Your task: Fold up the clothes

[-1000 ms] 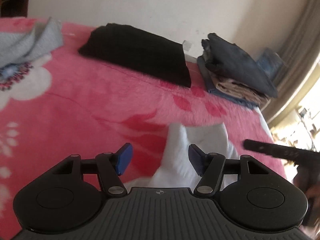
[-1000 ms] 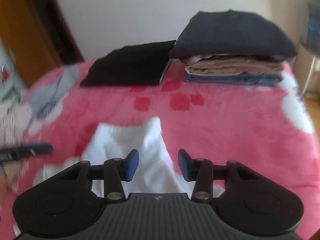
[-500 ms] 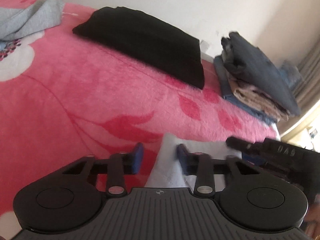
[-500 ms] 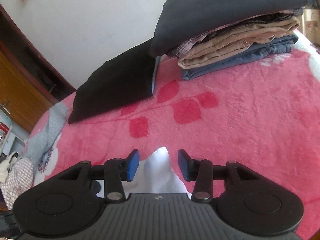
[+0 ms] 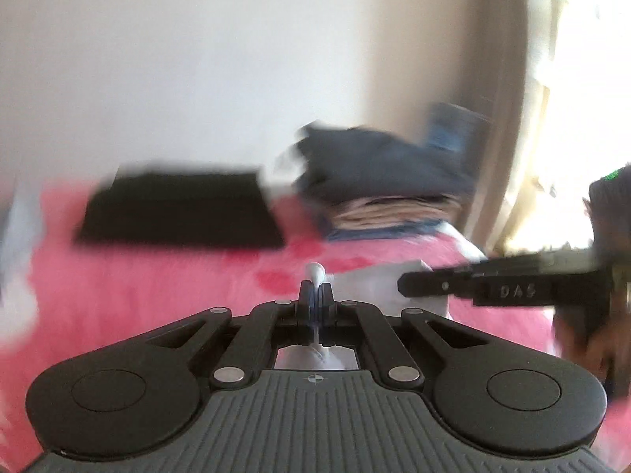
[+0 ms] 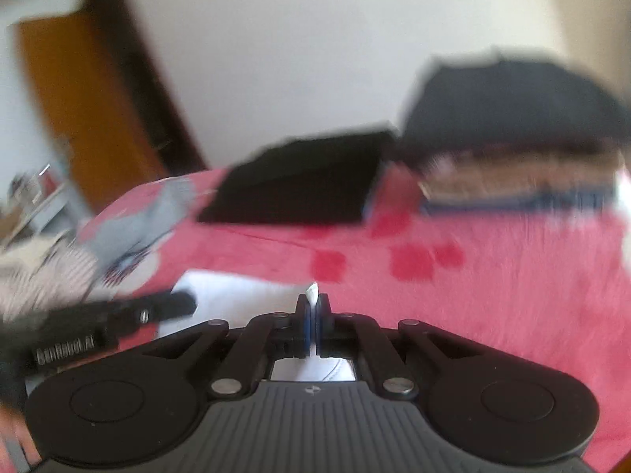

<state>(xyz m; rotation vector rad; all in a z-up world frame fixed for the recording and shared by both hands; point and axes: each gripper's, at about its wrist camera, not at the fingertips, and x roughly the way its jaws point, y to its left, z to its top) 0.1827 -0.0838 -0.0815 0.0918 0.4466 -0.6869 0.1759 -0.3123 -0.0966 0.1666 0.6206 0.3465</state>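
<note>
A white garment point(image 5: 378, 280) lies on the pink flowered blanket point(image 5: 157, 283). The jaws of my left gripper point(image 5: 315, 287) are closing and pinch a tuft of its edge, which pokes up between the blue pads. My right gripper point(image 6: 312, 299) is closing the same way on another bit of the white garment point(image 6: 236, 291). Each gripper shows in the other's view: the right gripper point(image 5: 402, 285) comes in from the right, the left gripper point(image 6: 189, 301) from the left. Both views are blurred.
At the back of the bed lie a folded black garment point(image 5: 177, 213) and a stack of folded clothes point(image 5: 386, 189) topped by a dark one. A grey garment point(image 6: 138, 228) and striped cloth point(image 6: 39, 276) lie at the left. A wooden door point(image 6: 79, 110) stands behind.
Both grippers went from open around the white cloth to shut on its edge. Both views have tilted up, showing more wall, and the left view has rolled level.
</note>
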